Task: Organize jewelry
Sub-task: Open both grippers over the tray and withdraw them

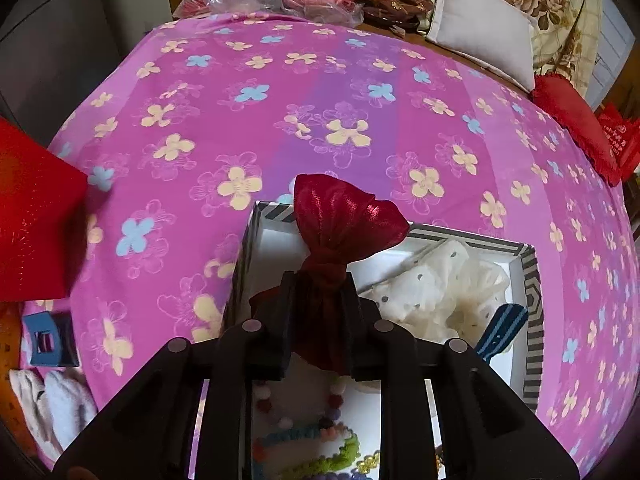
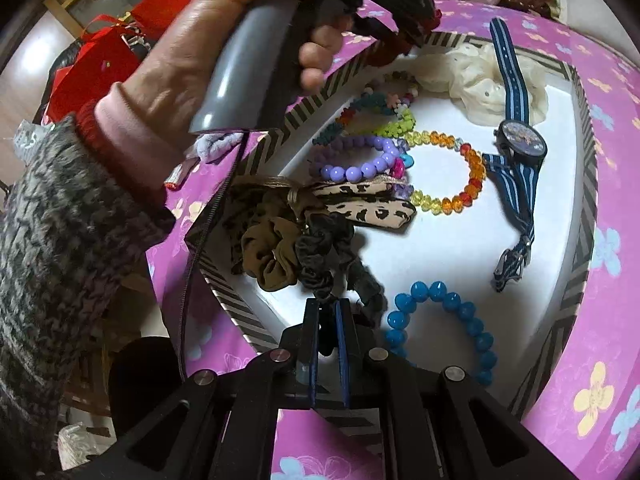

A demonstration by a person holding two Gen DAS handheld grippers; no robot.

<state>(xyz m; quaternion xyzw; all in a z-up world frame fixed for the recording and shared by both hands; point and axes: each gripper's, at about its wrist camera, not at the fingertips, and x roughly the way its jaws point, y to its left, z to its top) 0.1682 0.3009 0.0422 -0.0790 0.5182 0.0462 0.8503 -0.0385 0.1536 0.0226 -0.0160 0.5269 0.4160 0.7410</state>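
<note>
Left hand-held gripper [image 1: 318,300] clenched on a dark red organza bow [image 1: 344,216], held up over the near-left corner of the striped-rim box [image 1: 532,280], which sits on the pink floral bedspread [image 1: 280,100]. Right hand-held gripper [image 2: 327,320] fingers nearly together, nothing visibly between them, hovering above the box edge beside a black scrunchie [image 2: 320,248]. In the box: cream dotted scrunchie [image 1: 432,292], blue striped-strap watch [image 2: 520,144], blue bead bracelet [image 2: 444,332], rainbow crystal bracelet [image 2: 452,168], purple bead bracelet [image 2: 360,160], leopard-print bow [image 2: 368,204], brown scrunchie [image 2: 268,252]
</note>
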